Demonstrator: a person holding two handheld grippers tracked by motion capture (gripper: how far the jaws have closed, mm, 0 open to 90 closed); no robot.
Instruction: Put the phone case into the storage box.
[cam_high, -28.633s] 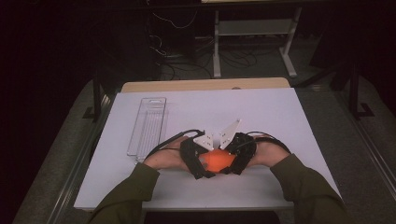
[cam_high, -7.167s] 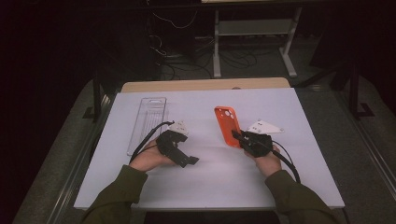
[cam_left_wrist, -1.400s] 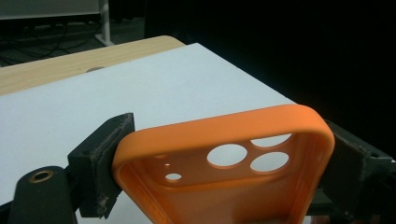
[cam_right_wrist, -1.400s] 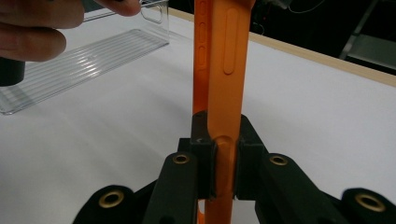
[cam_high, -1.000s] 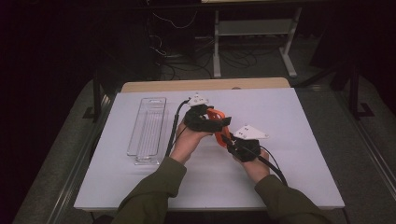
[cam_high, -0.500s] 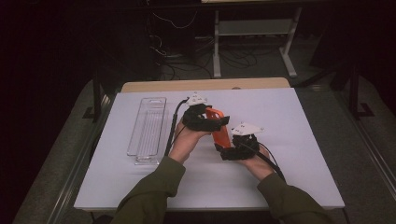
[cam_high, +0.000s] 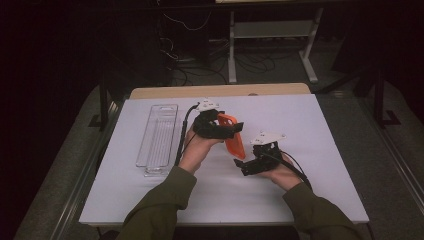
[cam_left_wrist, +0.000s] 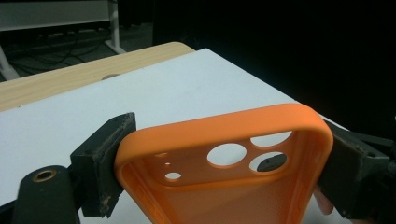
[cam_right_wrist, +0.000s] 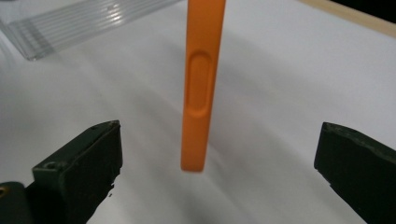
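Dark room and cable clutter sit behind your white worktop, which carries a clear tray at its left side, well apart from the work. Your left gripper clamps the orange phone case across its width at the camera-hole end, one pad on each long edge, so the case hangs on edge above the worktop with its lower end free. That grip looks chosen to leave the bottom and the open face free for the other hand. Your right gripper sits just below and beside that free end; its jaws have just been opening and now stand wide, with the case's side rail between them but touching neither pad. The case rests with the left gripper alone.
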